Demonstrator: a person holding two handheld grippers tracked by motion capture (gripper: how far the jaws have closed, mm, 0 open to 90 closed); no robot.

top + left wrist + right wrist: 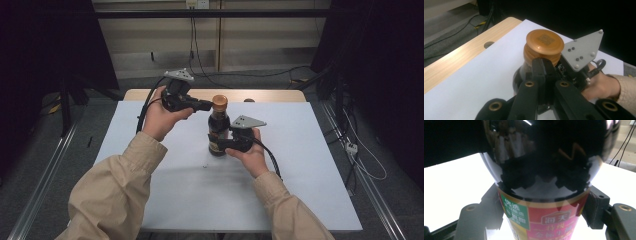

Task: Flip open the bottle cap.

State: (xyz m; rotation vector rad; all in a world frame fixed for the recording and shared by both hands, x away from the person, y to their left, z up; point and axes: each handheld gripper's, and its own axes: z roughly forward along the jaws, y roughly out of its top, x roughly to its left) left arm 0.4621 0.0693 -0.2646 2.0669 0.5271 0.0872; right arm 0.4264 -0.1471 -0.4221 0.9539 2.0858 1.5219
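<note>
Nearest the person, the right gripper (223,145) is clamped on the labelled lower body of the dark bottle (218,131), which stands upright on the white table sheet (300,165). Further back, the left gripper (209,105) has its jaws drawn together against the side of the bottle's orange cap (545,42). Beyond lies the wooden table edge (270,95).

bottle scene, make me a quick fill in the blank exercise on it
1. The bottle stands upright on a ____ sheet.
2. The bottle's cap is ____ in colour.
3. The right gripper is shut on the bottle's ____ part, at the label.
4. The left gripper has its fingers at the bottle's ____.

Missing words: white; orange; lower; cap
</note>
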